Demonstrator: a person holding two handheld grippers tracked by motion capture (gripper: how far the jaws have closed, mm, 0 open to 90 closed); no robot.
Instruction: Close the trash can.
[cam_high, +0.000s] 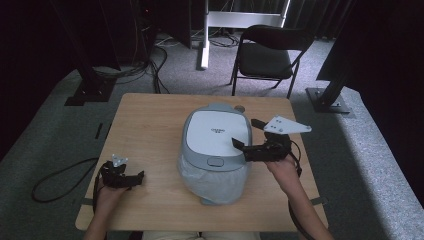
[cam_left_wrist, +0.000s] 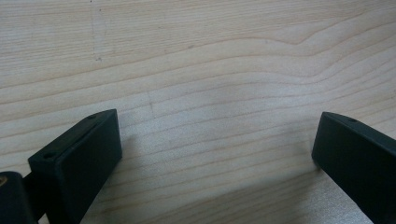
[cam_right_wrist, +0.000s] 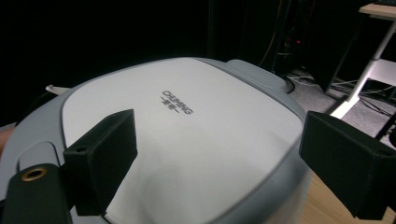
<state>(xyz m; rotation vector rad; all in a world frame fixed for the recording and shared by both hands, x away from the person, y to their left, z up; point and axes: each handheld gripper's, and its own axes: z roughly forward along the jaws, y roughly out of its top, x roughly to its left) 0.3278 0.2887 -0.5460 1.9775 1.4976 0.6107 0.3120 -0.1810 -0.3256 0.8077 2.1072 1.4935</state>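
Note:
A grey bin with a white lid (cam_high: 216, 132) stands in the middle of the wooden table (cam_high: 150, 125), with a clear plastic liner (cam_high: 215, 185) bulging below its near rim. My right gripper (cam_high: 245, 133) is open at the bin's right edge, jaws spread over the lid. In the right gripper view the lid (cam_right_wrist: 187, 121) with its printed logo lies just beyond the right gripper (cam_right_wrist: 217, 140), nothing held. My left gripper (cam_high: 137, 179) rests low at the table's near left, open. Bare wood (cam_left_wrist: 196, 56) lies between the jaws of the left gripper (cam_left_wrist: 215, 135).
A black folding chair (cam_high: 267, 55) stands beyond the table's far edge. A white desk leg (cam_high: 205, 45) is behind it. Black stand bases (cam_high: 90, 92) (cam_high: 327, 100) flank the table, and a cable (cam_high: 55, 180) loops on the carpet at left.

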